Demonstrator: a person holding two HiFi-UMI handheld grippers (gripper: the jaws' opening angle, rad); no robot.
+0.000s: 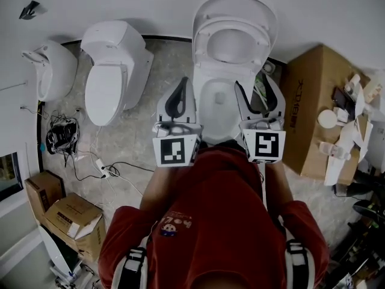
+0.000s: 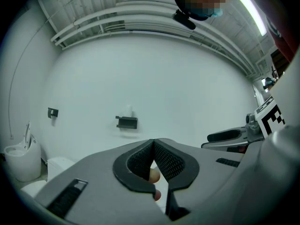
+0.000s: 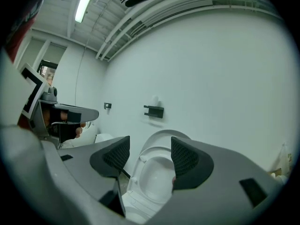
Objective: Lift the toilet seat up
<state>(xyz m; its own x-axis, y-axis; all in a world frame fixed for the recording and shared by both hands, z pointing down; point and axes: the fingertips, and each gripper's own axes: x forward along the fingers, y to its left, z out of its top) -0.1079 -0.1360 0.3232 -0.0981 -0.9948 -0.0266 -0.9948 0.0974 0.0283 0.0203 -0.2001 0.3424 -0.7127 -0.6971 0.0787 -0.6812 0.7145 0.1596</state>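
From the head view, the toilet (image 1: 212, 104) stands straight ahead of me against the wall. Its toilet seat (image 1: 231, 46) is already tipped up, and the ring leans back on the raised lid (image 1: 236, 6). The seat's long axis runs up from the hinge towards the wall, and its open face is turned to me. The bowl (image 1: 218, 95) below lies uncovered, and I see only white inside it. My left claw (image 1: 180, 89) and right claw (image 1: 252, 92) hang just in front of the bowl, one at each side of it and touching neither it nor the seat. A second toilet (image 1: 111, 71) with its lid down stands to the left. A cardboard box (image 1: 313, 110) to the right carries white oddments on its top.

In the left gripper view, my left claw (image 2: 153, 144) has its pads pressed tip to tip with nothing between them. My own fingers (image 2: 153, 175) show through the gap below. A dark bracket (image 2: 126, 122) sits on the wall.

In the right gripper view, my right claw (image 3: 149, 151) stands wide apart and empty. The upright toilet seat (image 3: 151, 165) is framed between the jaws, well beyond them.
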